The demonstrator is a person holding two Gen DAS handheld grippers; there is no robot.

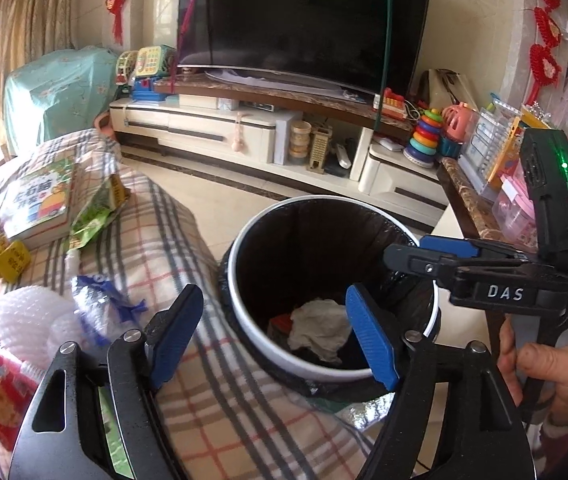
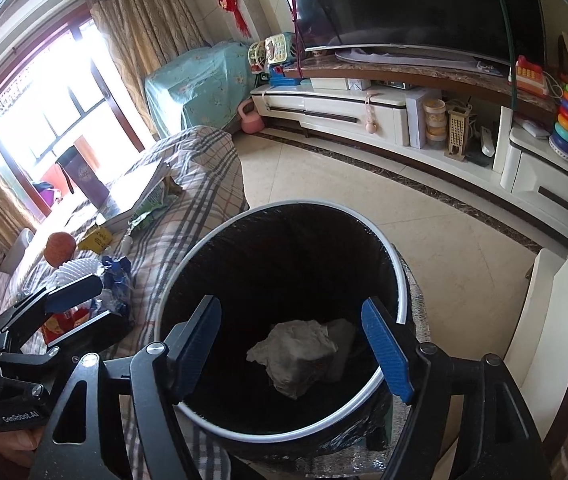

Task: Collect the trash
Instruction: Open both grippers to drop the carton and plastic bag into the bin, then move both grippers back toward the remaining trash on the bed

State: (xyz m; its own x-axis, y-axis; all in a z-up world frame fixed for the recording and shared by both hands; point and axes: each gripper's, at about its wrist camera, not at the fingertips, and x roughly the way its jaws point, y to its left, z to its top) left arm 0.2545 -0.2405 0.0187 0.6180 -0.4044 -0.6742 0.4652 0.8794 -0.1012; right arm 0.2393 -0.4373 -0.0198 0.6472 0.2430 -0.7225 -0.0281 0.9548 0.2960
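both hand-held grippers gape empty over one crumpled grey-white tissue [image 2: 300, 350] in the black-lined bin [image 2: 402, 280].

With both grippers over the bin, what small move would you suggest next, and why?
Probably swing the left gripper back to the clear plastic wrapper on the plaid cover: both it and the right gripper are open and empty, and crumpled paper already lies in the bin.

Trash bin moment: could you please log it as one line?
left gripper: open, empty | right gripper: open, empty, over trash bin | crumpled tissue: in bin | wrappers: on plaid cover
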